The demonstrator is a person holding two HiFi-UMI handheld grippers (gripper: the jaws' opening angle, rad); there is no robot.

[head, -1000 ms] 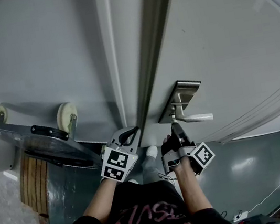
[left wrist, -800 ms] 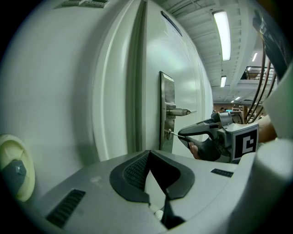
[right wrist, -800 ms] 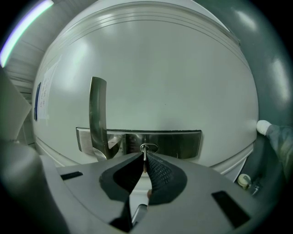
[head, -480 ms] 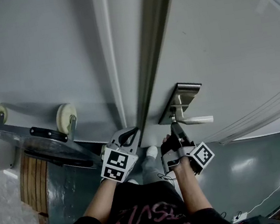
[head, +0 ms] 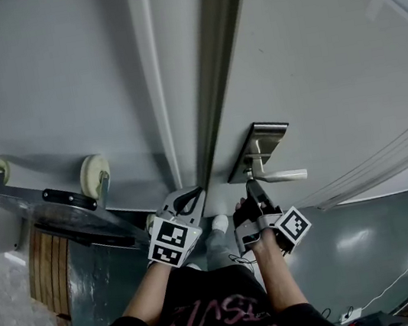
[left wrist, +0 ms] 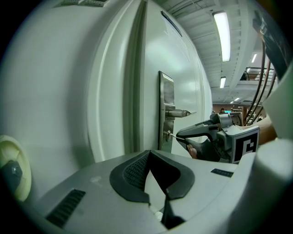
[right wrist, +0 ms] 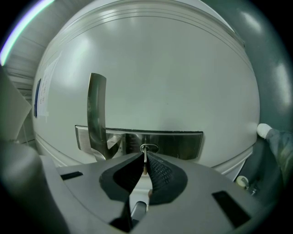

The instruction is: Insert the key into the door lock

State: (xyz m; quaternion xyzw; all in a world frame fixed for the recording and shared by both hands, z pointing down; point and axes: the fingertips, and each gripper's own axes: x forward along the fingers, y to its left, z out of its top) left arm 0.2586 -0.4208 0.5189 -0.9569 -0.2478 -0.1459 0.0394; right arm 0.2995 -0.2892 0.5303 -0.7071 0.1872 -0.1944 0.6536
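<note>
Right tongs [right wrist: 145, 158] pinch the key [right wrist: 145, 165], its tip meeting the keyhole [right wrist: 147, 148] in the lock plate [right wrist: 183, 144]. The lever handle [right wrist: 97, 109] is mounted on the same plate. Left tongs [left wrist: 149, 154] are pressed together with nothing between them, clear of the door [left wrist: 183, 68], left of the lock plate.

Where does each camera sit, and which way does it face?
Head view: on the person's head, looking steeply down the door; shows forearms, left tool, right tool.
Left gripper view: on the left tool, looking along the door at the lock plate; shows its shut jaws and the right tool holding the key.
Right gripper view: on the right tool, facing the lock plate; shows its jaws pinching the key.
Shared: lock plate, handle and key in both gripper views.
</note>
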